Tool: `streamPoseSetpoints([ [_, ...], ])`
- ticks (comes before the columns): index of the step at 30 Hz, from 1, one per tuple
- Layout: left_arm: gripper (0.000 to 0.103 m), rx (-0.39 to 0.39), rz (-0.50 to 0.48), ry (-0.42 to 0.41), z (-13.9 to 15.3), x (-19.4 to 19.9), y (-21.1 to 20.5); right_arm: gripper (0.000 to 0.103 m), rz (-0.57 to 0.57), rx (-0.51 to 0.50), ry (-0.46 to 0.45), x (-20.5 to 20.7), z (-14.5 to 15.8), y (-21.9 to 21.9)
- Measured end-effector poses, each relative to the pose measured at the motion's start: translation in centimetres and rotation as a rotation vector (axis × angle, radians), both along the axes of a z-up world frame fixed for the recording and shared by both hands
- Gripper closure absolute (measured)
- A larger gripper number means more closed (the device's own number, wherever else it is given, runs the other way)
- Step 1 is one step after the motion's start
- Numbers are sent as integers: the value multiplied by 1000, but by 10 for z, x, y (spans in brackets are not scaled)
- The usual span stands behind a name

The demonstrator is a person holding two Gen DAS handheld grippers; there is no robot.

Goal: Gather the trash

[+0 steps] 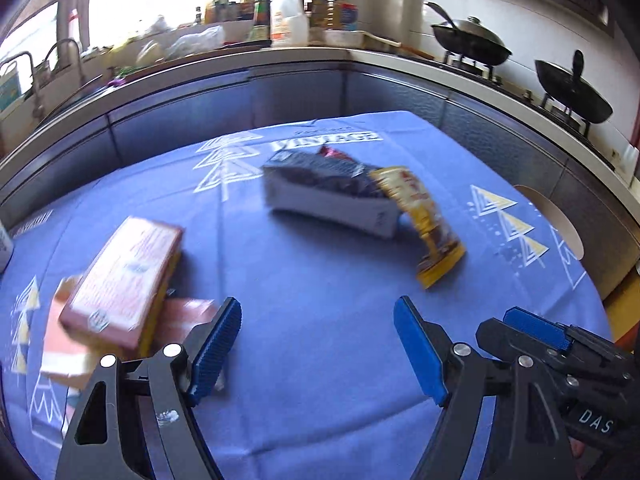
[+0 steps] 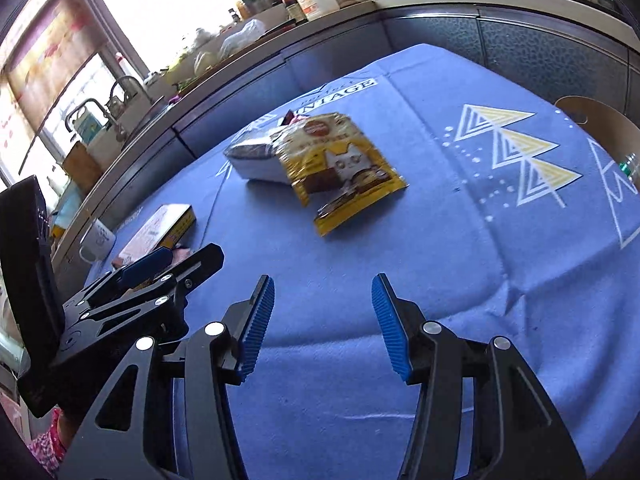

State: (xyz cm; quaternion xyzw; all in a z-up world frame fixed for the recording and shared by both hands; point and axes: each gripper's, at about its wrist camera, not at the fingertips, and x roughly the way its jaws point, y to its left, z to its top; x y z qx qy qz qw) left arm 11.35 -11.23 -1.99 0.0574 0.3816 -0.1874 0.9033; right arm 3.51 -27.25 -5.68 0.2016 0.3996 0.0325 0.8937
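On a blue tablecloth (image 1: 320, 280) lies a white and dark carton (image 1: 328, 192) with a yellow cat-food pouch (image 1: 424, 216) leaning on its right end; both show again as the carton (image 2: 252, 160) and the pouch (image 2: 344, 168). A pink box (image 1: 124, 280) lies at the left over flat pink cardboard (image 1: 64, 344), and the same box (image 2: 156, 232) shows in the right wrist view. My left gripper (image 1: 318, 344) hangs open above bare cloth, nothing between its fingers. My right gripper (image 2: 323, 324) is open and empty too, close beside the left one.
A white mug (image 2: 96, 240) stands at the table's left edge. A dark blue cabinet front (image 1: 280, 96) and a cluttered counter curve behind the table. Two black woks (image 1: 472, 40) sit on a stove at the right. A round wooden chair back (image 1: 560, 220) stands at the table's right edge.
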Motion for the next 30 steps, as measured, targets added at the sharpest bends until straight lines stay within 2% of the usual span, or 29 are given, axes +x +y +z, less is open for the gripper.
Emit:
streamPoseSetpoints([
  [9,25,-16,78,26,-30,-16,54,43,55,-69,52,-6,-14,40],
  [11,25,-46,89,34,-30,-17,63,42,53,-93,49,-6,-15,44],
  [13,25,-46,99,20,-29,-17,66,39,51,-103,44,-7,-15,45],
  [18,25,-75,107,63,-35,-10,71,31,30,-63,20,-8,-16,43],
  [30,25,-45,109,61,-37,-5,63,30,30,-36,-8,-18,-19,39],
])
